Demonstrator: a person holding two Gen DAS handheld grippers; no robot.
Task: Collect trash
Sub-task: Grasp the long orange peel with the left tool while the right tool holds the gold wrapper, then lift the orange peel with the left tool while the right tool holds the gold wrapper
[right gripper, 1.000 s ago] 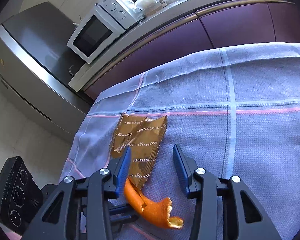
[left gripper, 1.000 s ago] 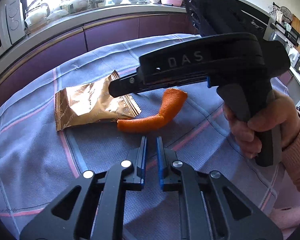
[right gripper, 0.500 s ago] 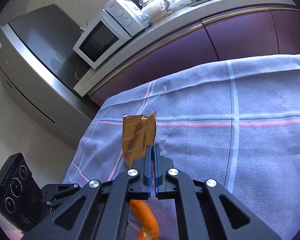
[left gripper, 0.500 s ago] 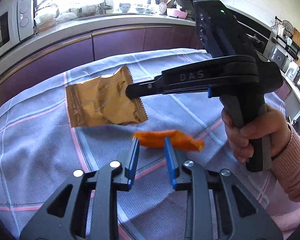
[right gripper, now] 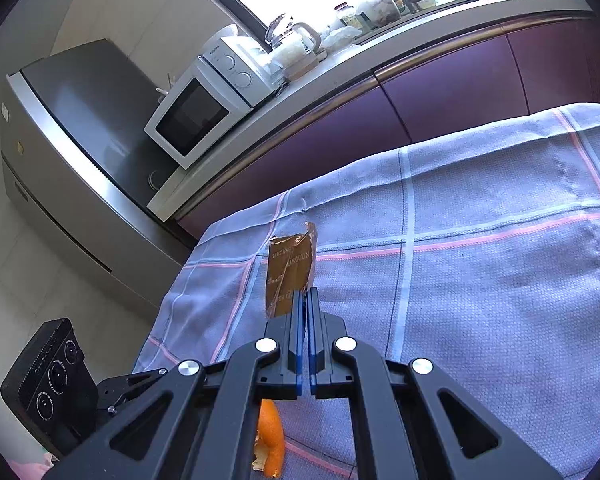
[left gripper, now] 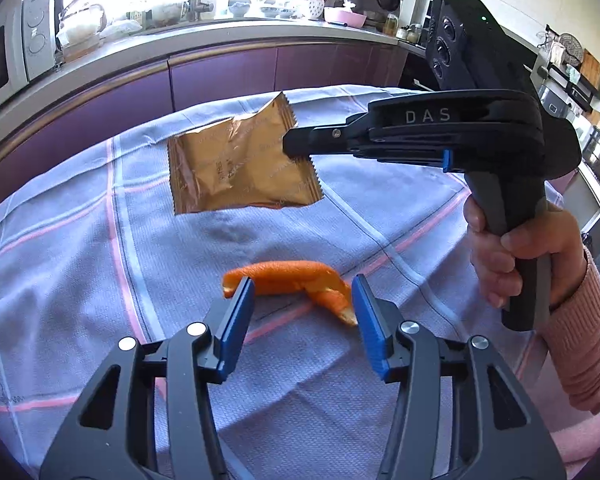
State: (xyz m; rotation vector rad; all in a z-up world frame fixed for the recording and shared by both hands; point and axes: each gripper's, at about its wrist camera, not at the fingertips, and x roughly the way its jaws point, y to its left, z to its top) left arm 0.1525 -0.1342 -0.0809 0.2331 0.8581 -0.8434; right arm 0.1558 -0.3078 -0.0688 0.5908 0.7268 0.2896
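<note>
Gold foil wrapper (left gripper: pixel 240 168) hangs clear above the checked cloth (left gripper: pixel 80 264) on the surface, pinched at one edge by the right hand-held gripper (left gripper: pixel 290 148), jaws fully closed on it. Orange peel (left gripper: pixel 292 284) lies on the cloth below the wrapper, between the opening jaws of the left hand-held gripper (left gripper: pixel 302 300); pads not pressing it. A hand (left gripper: pixel 516 252) grips the right handle.

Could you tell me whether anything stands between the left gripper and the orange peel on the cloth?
Nothing visible does. The orange peel lies on the checked cloth just ahead of the left gripper, whose jaws are opening, with only bare cloth between. The right gripper holds the gold wrapper above the cloth, farther back.
</note>
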